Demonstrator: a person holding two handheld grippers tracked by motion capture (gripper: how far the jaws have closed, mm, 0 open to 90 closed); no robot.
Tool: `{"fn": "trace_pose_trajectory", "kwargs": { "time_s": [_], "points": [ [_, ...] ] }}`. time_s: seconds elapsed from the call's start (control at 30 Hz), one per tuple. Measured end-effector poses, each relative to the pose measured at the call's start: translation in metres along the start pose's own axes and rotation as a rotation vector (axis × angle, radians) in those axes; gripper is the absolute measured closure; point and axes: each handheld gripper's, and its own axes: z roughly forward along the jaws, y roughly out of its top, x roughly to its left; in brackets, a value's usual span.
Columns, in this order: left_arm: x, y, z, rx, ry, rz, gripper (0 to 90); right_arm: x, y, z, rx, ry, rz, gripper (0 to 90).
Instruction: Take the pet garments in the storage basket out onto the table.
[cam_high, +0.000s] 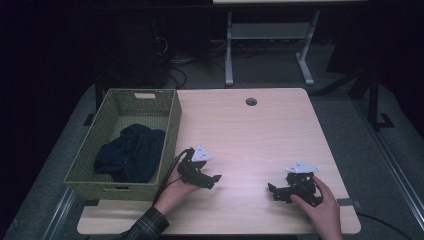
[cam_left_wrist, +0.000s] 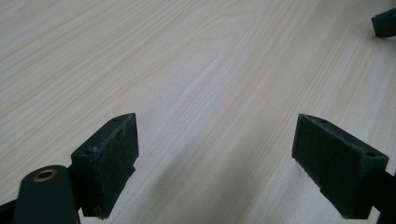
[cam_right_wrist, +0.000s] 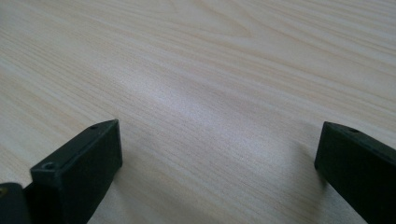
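Both tools rest low on the desk (cam_high: 260, 135), jaws spread wide and holding nothing, which reads as a parked pose rather than a grasp. The left tool (cam_high: 216, 177) lies just right of the woven basket (cam_high: 172, 125), its jaws pointing away from it toward the right tool (cam_high: 271, 189). The dark cloth (cam_high: 131, 152) sits bunched inside the basket, to the left of and behind the left tool, apart from both. The cloth looks stowed, or not yet picked out; I cannot tell which.
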Motion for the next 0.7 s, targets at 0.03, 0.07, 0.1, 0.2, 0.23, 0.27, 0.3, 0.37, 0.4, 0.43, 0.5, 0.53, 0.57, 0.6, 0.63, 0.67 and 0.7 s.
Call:
{"fn": "trace_pose_trajectory", "kwargs": {
  "time_s": [0.03,0.07,0.1,0.2,0.23,0.27,0.3,0.37,0.4,0.43,0.5,0.53,0.57,0.6,0.63,0.67,0.7],
  "points": [
    [0.000,0.000,0.000,0.000,0.000,0.000,14.3,0.000,0.000,0.000,0.000,0.000,0.000,0.4],
    [0.000,0.001,-0.001,-0.001,0.001,0.000,14.4,0.000,0.000,0.000,0.000,0.000,0.000,0.4],
    [0.000,0.001,-0.001,0.000,0.000,-0.002,14.4,0.000,0.000,0.000,0.000,0.000,0.000,0.4],
    [0.001,0.003,-0.003,-0.006,-0.006,-0.011,14.5,0.000,0.000,0.000,0.000,0.000,-0.001,0.4],
    [0.001,0.003,-0.004,-0.015,-0.008,-0.016,14.5,0.000,0.000,0.000,0.000,0.000,0.000,0.4],
    [0.001,0.003,-0.004,-0.015,-0.008,-0.016,14.5,0.000,0.000,0.000,0.000,0.000,0.000,0.4],
    [0.001,0.004,-0.005,-0.013,-0.011,-0.020,14.5,0.000,0.000,0.000,0.000,0.000,0.000,0.4],
    [0.001,0.005,-0.007,-0.015,-0.012,-0.022,14.5,0.000,0.000,0.000,0.000,0.000,0.000,0.4],
    [0.002,0.006,-0.007,-0.017,-0.012,-0.020,14.5,0.000,0.000,0.000,0.000,0.000,0.000,0.4],
    [0.001,0.006,-0.008,-0.020,-0.012,-0.023,14.5,0.000,0.000,0.000,0.000,0.000,0.000,0.4],
    [0.002,0.007,-0.009,-0.019,-0.012,-0.023,14.5,0.000,0.000,0.000,0.000,0.000,0.000,0.5],
    [0.002,0.007,-0.009,-0.017,-0.010,-0.023,14.5,0.000,0.000,0.000,0.000,-0.001,0.000,0.4],
    [0.002,0.007,-0.009,-0.019,-0.008,-0.027,14.5,0.000,0.000,0.000,0.000,-0.001,0.001,0.5],
    [0.002,0.008,-0.009,-0.019,-0.007,-0.027,14.5,0.000,0.000,0.000,0.001,-0.001,0.000,0.4],
    [0.002,0.008,-0.010,-0.019,-0.006,-0.027,14.5,0.000,0.000,0.000,0.001,-0.001,0.000,0.4],
    [0.002,0.008,-0.010,-0.016,-0.004,-0.025,14.5,0.000,0.000,0.000,0.001,-0.001,0.001,0.4],
    [0.002,0.009,-0.010,-0.013,-0.004,-0.020,14.5,0.000,0.000,0.000,0.001,-0.001,0.001,0.4]
  ]
}}
